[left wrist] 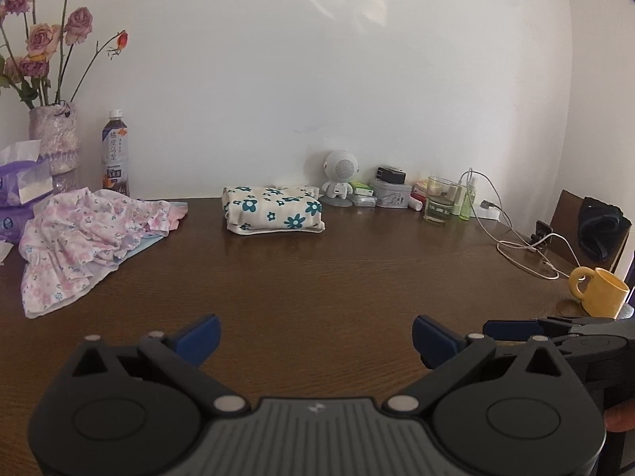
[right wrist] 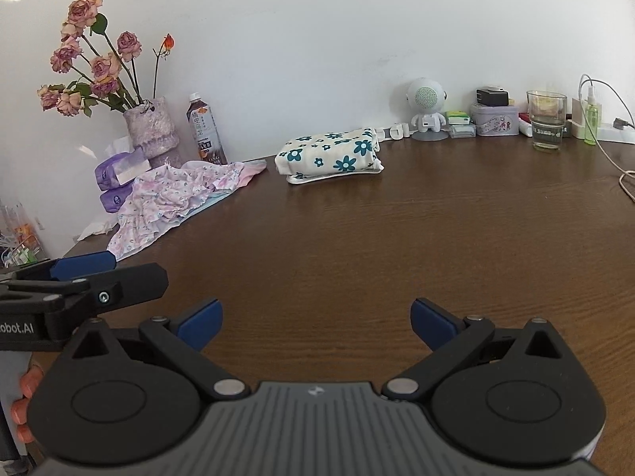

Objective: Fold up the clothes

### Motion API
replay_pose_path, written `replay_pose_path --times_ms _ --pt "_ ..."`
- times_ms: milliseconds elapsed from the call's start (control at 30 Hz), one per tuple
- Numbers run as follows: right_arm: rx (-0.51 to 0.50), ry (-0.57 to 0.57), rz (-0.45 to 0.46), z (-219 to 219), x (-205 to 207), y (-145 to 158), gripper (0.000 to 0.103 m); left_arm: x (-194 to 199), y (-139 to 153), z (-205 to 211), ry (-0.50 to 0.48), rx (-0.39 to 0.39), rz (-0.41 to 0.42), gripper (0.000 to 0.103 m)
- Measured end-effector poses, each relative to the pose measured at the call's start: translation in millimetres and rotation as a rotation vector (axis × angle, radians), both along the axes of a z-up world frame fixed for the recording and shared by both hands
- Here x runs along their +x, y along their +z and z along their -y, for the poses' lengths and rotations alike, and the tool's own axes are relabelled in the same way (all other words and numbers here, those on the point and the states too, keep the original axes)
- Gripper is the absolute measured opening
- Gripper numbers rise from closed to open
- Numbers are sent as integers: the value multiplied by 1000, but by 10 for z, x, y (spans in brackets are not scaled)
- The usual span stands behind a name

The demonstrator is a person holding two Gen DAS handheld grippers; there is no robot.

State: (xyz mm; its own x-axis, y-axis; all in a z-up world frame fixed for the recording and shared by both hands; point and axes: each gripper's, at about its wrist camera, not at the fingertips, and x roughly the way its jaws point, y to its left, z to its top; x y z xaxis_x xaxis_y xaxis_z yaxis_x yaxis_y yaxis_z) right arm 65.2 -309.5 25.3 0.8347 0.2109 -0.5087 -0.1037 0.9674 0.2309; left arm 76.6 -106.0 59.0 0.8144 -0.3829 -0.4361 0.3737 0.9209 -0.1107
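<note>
Here, both tongs, left (left wrist: pixel 315 337) and right (right wrist: pixel 314 319), wide and empty; crumpled pink garment (left wrist: pixel 83 234) partly hiding blue cloth (left wrist: pixel 145 244)

In the left wrist view the tissue packs (left wrist: pixel 16 194) run off the left edge, and the pink floral garment (left wrist: pixel 83 238) covers their near side. A pale blue cloth (left wrist: pixel 145 242) shows only as a strip under that garment. The roses (left wrist: pixel 39 39) are clipped at the top left. The yellow mug (left wrist: pixel 601 291) is partly hidden by the right gripper (left wrist: pixel 555 327), whose far jaw cannot be made out. On the far right a dark item (left wrist: pixel 599 234) on a chair is too blurred to identify. The bottle (right wrist: pixel 205 133) label is too small to read, and the cable (right wrist: pixel 623 150) leaves the right edge.
</note>
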Motion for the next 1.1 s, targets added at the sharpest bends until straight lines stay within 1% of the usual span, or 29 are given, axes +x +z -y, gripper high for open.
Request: replay_pose_path --times_ms 133,267,467,667,767,967,1100 --pt "-21 -18 11 -65 -249 -78 103 -293 -42 -23 -9 -2 16 103" --pt "-26 -35 18 -113 -439 -174 103 -505 -124 -52 22 24 11 103" --pt "-29 -39 30 -206 -590 -309 103 -727 -290 -120 76 70 27 103" --pt "-21 -36 39 -318 -581 -411 103 -744 -408 -201 130 123 60 103" --pt "-10 -40 41 -334 -566 -440 103 -720 -450 -255 142 115 54 103" --pt "3 -39 40 -336 -574 -464 103 -710 -525 -284 130 103 66 103" --pt "11 -39 39 -338 -579 -479 103 -685 -576 -333 115 60 40 103"
